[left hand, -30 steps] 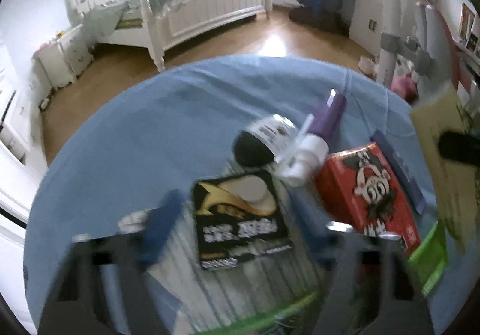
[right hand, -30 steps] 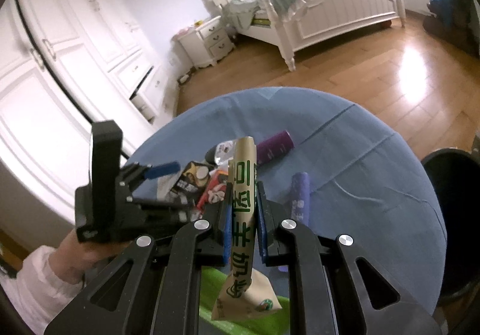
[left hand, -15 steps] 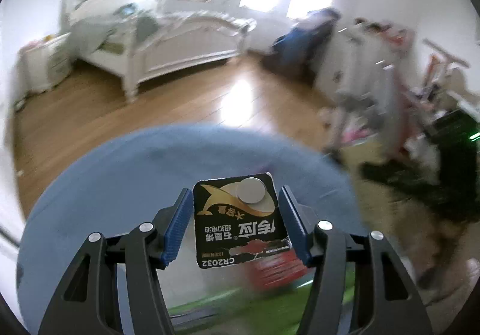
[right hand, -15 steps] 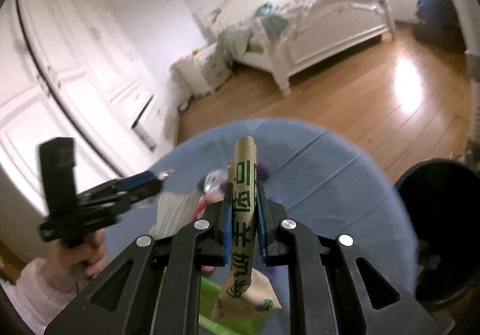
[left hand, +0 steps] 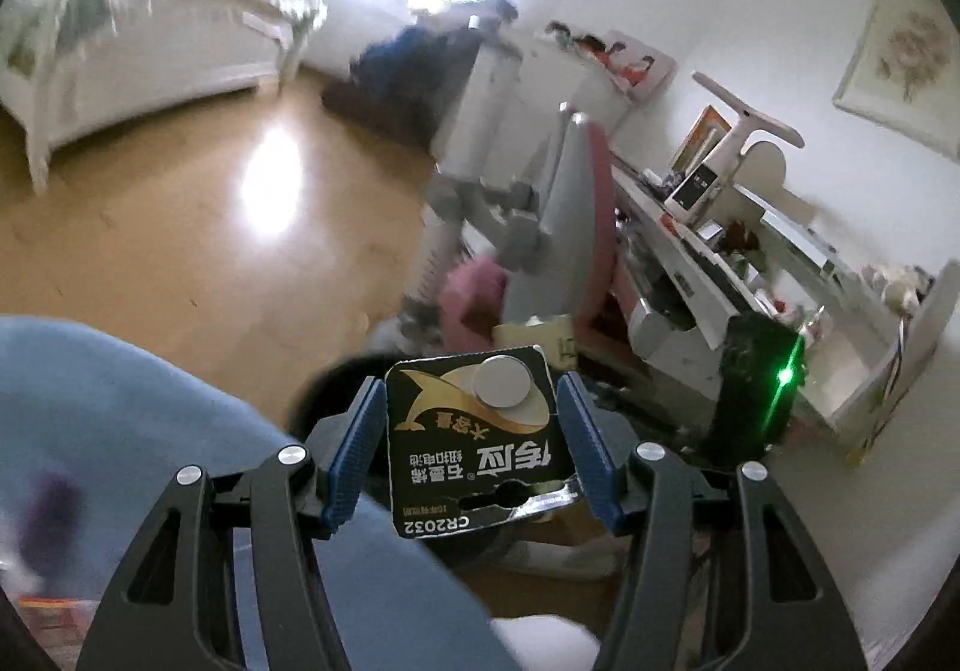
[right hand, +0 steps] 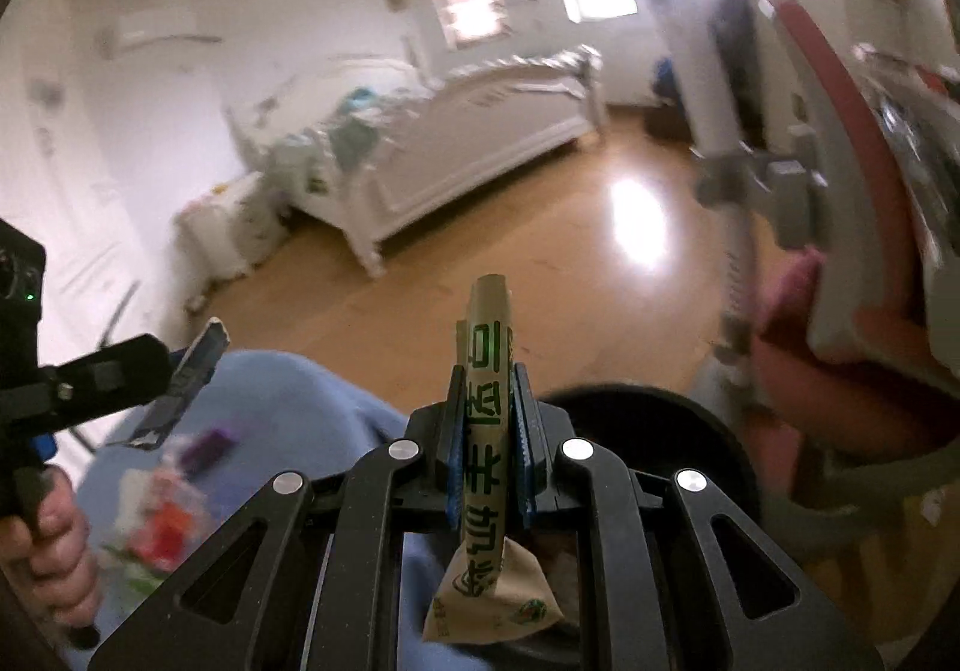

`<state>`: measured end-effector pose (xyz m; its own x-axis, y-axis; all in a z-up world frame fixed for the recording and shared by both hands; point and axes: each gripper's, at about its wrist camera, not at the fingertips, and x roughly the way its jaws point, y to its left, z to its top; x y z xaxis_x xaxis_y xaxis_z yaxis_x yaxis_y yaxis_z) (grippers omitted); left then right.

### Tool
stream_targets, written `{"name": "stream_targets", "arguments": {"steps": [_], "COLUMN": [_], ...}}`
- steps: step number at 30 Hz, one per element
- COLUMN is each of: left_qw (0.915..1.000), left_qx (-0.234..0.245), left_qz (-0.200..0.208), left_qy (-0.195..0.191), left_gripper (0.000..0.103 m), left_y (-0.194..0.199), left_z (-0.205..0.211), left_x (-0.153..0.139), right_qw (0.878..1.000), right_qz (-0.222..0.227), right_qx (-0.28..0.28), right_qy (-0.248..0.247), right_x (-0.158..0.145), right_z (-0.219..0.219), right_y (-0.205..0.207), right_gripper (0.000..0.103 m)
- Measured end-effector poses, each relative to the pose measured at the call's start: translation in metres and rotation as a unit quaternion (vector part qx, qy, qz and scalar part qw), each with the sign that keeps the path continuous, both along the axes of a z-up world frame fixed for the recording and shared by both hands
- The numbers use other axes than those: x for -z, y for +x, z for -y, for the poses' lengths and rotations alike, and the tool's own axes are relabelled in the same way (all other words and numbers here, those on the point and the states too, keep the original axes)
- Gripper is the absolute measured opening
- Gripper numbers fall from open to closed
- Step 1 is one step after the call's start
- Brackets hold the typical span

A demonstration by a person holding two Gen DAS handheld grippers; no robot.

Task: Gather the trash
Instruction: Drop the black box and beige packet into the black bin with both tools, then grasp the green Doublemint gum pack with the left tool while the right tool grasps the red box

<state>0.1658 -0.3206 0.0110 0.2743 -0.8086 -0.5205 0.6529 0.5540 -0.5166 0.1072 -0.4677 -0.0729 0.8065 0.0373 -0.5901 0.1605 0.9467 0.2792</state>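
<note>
- Left gripper [left hand: 470, 443], jaws about half apart, has the black battery card [left hand: 474, 440] pinched by its side edges, low centre of the left wrist view. One coin cell [left hand: 503, 383] sits in its blister near the top.
- Right gripper [right hand: 487, 434] is clamped nearly shut on a flattened brown paper packet [right hand: 489, 431] with green print, standing on edge at lower centre of the right wrist view, its crumpled tail hanging below the jaws.
- Behind both loads, a dark round bin [right hand: 678, 425] shows just past the blue table [right hand: 288, 401]; only its rim peeks out around the card in the left view. My read: both pieces are headed there.
- Risk one: the card is thin and gripped edge-on. If it bows or twists between the pads, it could pop free and land on the wooden floor [left hand: 180, 227] short of the bin.
- Risk two: the packet is light and floppy. Released too far from the rim, I'd expect it to flutter and catch the edge or drift past.
- Risk three: two tools converging on one opening. In the right view the left tool sits at the far left edge, well apart for now, but crowding over the bin could knock one load loose.
- More trash [right hand: 162, 527] remains blurred on the table at lower left, so the job is not finished.
</note>
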Motion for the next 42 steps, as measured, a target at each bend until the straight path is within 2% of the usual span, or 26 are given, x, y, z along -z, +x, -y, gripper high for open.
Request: {"name": "stream_targets", "arguments": {"steps": [3,5,12,14,15,16,17,19,21,23,29,32,37,42], "left_qw": [0.9994,0.9988,0.9981,0.9982,0.9983,0.9986,0.9989,0.9992,0.9992,0.9994,0.9993,0.9980,0.9900,0.9764], "left_qx": [0.016,0.021,0.028,0.029,0.029,0.022,0.013,0.015,0.018,0.013,-0.030,-0.059,-0.083,-0.083], "left_qz": [-0.031,-0.044,-0.050,-0.049,-0.046,-0.043,-0.039,-0.035,-0.032,-0.026,-0.020,-0.002,0.050,0.083], "left_qy": [0.008,0.008,0.021,0.020,0.021,0.024,0.022,0.012,0.015,0.018,0.001,0.021,0.103,0.181], "left_gripper": [0.058,0.058,0.059,0.061,0.069,0.087,0.093,0.094,0.094,0.094,0.094,0.094,0.094,0.094], "left_y": [0.011,0.015,0.020,0.022,0.023,0.023,0.022,0.022,0.020,0.018,0.002,-0.012,-0.044,-0.067], "left_z": [0.032,0.039,0.047,0.049,0.051,0.052,0.050,0.046,0.040,0.032,-0.044,-0.096,-0.186,-0.256], "left_x": [0.023,0.030,0.041,0.040,0.040,0.040,0.038,0.035,0.031,0.025,0.002,-0.005,-0.004,0.021], "right_qw": [1.000,0.999,0.998,0.998,0.998,0.997,0.997,0.997,0.998,0.998,0.998,0.996,0.984,0.966], "right_qz": [-0.021,-0.030,-0.039,-0.047,-0.051,-0.054,-0.054,-0.052,-0.042,-0.037,-0.029,-0.028,-0.042,-0.062], "right_qx": [0.010,0.012,0.016,0.021,0.023,0.026,0.027,0.031,0.036,0.034,-0.015,-0.057,-0.166,-0.248], "right_qy": [0.013,0.024,0.041,0.042,0.041,0.041,0.041,0.037,0.037,0.042,0.048,0.061,0.056,0.048], "right_x": [0.023,0.035,0.058,0.064,0.066,0.068,0.068,0.068,0.065,0.061,0.041,0.028,0.006,-0.006], "right_z": [0.024,0.034,0.043,0.045,0.047,0.049,0.049,0.049,0.048,0.042,-0.004,-0.038,-0.120,-0.208], "right_y": [0.009,0.014,0.021,0.022,0.024,0.025,0.025,0.023,0.019,0.015,0.007,0.007,0.007,0.013], "right_gripper": [0.014,0.015,0.015,0.015,0.016,0.023,0.027,0.056,0.070,0.070,0.070,0.070,0.070,0.074]}}
